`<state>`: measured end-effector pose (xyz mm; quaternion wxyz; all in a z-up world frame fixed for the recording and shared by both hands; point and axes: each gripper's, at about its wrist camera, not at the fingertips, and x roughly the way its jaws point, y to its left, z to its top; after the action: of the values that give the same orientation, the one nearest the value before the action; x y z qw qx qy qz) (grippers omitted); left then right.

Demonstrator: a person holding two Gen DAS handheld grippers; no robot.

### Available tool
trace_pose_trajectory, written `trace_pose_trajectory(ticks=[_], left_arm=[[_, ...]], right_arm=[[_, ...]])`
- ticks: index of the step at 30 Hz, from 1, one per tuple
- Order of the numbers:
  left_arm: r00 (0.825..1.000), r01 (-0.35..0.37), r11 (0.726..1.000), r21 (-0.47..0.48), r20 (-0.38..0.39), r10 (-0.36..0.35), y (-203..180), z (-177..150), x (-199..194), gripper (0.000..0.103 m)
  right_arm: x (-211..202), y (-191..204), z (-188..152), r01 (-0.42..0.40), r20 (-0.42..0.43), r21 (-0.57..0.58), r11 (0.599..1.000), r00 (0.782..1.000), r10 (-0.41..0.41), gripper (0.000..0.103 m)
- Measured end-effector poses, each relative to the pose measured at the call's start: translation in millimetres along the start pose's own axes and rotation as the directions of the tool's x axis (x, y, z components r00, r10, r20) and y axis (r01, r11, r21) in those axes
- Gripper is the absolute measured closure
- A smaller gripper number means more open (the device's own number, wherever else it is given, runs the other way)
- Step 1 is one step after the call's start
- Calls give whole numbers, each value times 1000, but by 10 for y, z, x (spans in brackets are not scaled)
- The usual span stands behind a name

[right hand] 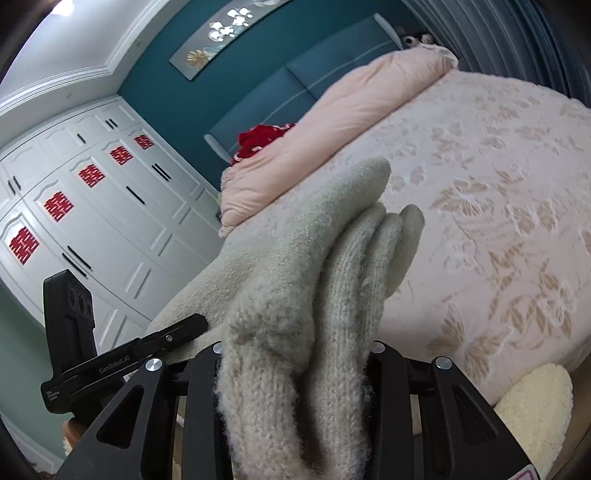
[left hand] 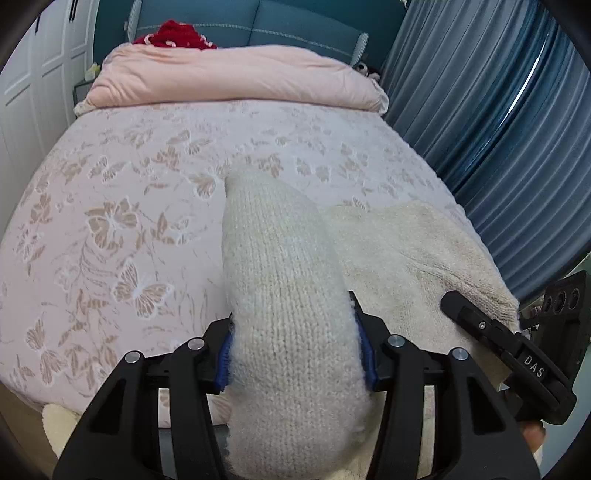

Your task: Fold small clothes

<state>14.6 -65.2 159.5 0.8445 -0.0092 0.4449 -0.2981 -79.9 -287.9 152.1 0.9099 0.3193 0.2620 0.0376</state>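
A cream knitted garment [left hand: 406, 251] lies at the near edge of the bed. My left gripper [left hand: 295, 354] is shut on a thick rolled part of the garment [left hand: 280, 266] that points away over the bed. My right gripper [right hand: 295, 369] is shut on a bunched fold of the same knit [right hand: 332, 258], held above the bed. The right gripper shows in the left wrist view [left hand: 498, 336] at the garment's right edge. The left gripper shows in the right wrist view [right hand: 122, 358] at the left.
The bed has a pink floral cover [left hand: 129, 221] with a folded pink duvet [left hand: 236, 74] at its head and a red item [left hand: 173, 35] behind it. Blue curtains [left hand: 498, 110] hang on the right. White wardrobes [right hand: 92, 221] stand on the left. A cream fleece piece [right hand: 535, 406] lies at the bed's near edge.
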Motion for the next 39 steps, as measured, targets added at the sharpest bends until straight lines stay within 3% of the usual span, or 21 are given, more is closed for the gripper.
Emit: trace_pose_trajectory(ticks=[5, 7, 11, 14, 17, 20, 22, 23, 24, 25, 27, 28, 31, 33, 35, 39], left_arm=[[984, 12, 999, 52, 177, -21, 12, 317, -660, 54], [968, 6, 997, 77, 250, -25, 31, 437, -927, 54], [919, -9, 994, 111, 392, -36, 156, 651, -1409, 53], [888, -17, 993, 116, 458, -38, 332, 766, -1630, 53], [875, -22, 995, 101, 483, -30, 591, 788, -1655, 51], [895, -33, 998, 60, 446, 3, 945, 658, -1318, 42], [906, -34, 999, 13, 424, 26, 1270, 410, -898, 19], [917, -37, 999, -16, 397, 41, 1456, 229, -625, 5], [940, -48, 997, -54, 335, 63, 1650, 36, -346, 7], [967, -79, 991, -107, 234, 102, 1865, -165, -30, 7], [988, -93, 964, -248, 100, 121, 2261, -548, 356, 10], [991, -81, 942, -326, 73, 110, 2438, -708, 434, 10], [994, -2, 868, -497, 96, 58, 2831, -879, 452, 10], [993, 32, 832, -554, 109, 35, 2988, -789, 493, 8], [995, 30, 820, -572, 97, 32, 3046, -632, 613, 8], [1000, 30, 831, -555, 21, -22, 2958, -480, 1048, 6]], right_arm=[[-158, 620, 312, -79, 118, -133, 988, 988, 95, 70], [-188, 856, 435, -112, 154, -178, 978, 978, 140, 70], [-146, 1297, 606, -173, 211, -252, 952, 950, 229, 70], [25, 1429, 639, -215, 217, -276, 937, 935, 279, 70], [443, 1306, 527, -227, 166, -235, 945, 949, 269, 67], [1081, 877, 131, -188, 60, -173, 967, 978, 201, 57], [1520, 455, -302, -73, -30, -116, 991, 997, 70, 46], [1690, 209, -535, 17, -87, -76, 997, 996, -24, 45], [1796, -2, -734, 93, -147, -29, 995, 984, -96, 45], [1832, -190, -899, 123, -191, 15, 992, 975, -118, 45], [1822, -365, -1028, 158, -222, 35, 987, 964, -147, 45], [1829, -379, -1007, 174, -225, 12, 985, 960, -167, 40], [1984, -358, -839, 191, -218, -31, 981, 957, -193, 18], [2220, -372, -742, 179, -248, -36, 983, 951, -183, 17], [2533, -444, -713, 208, -301, -45, 977, 930, -212, 17], [3053, -672, -833, 232, -413, 50, 972, 890, -191, 17]])
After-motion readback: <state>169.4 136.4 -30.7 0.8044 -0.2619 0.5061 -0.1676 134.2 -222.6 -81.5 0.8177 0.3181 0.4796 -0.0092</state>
